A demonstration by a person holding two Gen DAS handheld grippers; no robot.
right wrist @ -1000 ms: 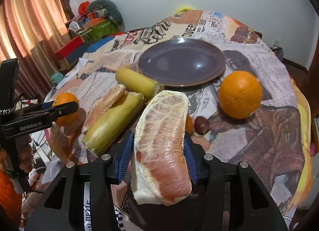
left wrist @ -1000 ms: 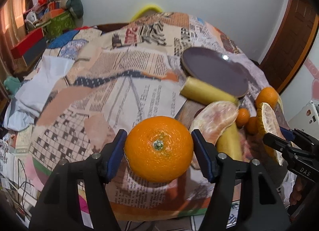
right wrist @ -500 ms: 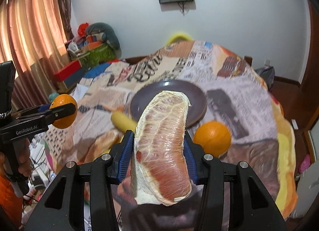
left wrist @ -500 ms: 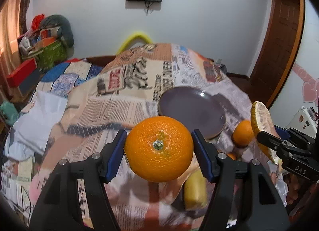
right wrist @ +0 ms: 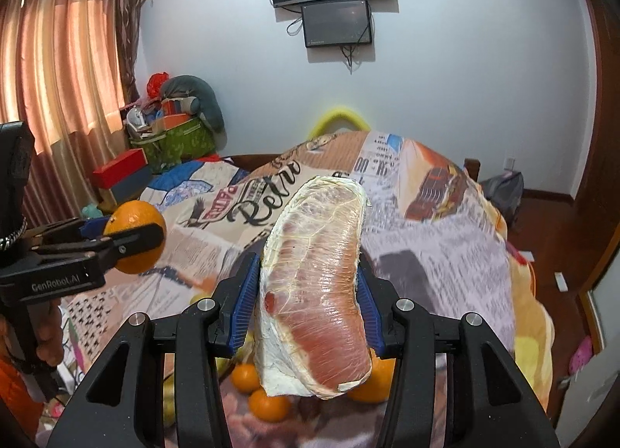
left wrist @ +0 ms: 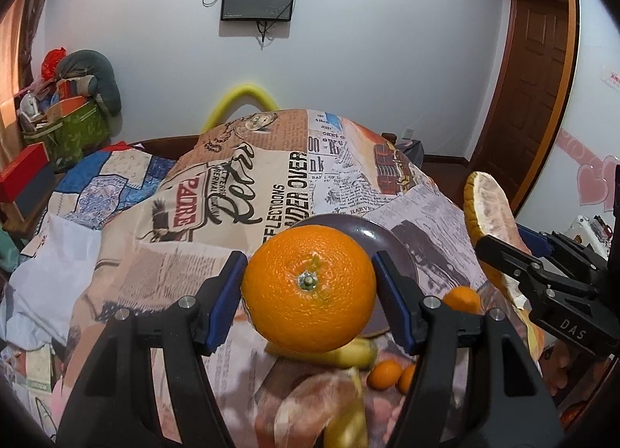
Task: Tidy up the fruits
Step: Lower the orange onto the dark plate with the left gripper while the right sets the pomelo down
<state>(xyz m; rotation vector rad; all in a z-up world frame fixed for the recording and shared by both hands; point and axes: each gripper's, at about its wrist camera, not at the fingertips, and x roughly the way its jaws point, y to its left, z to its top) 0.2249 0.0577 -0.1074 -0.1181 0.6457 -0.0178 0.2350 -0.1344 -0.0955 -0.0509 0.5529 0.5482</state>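
Observation:
My left gripper is shut on a large orange and holds it high above the table; the orange also shows in the right wrist view. My right gripper is shut on a wrapped pomelo wedge, also lifted; the wedge shows at the right of the left wrist view. A dark purple plate lies on the newspaper-print cloth, mostly hidden behind the orange. Below lie another pomelo piece, yellow bananas and small tangerines.
A second orange sits by the plate's right side. The table drops off at the right toward a wooden floor and door. Boxes and bags are piled at the left by the curtains.
Both grippers have risen and tilted up with their fruit. The table now sits lower in both views and more of the wall shows.

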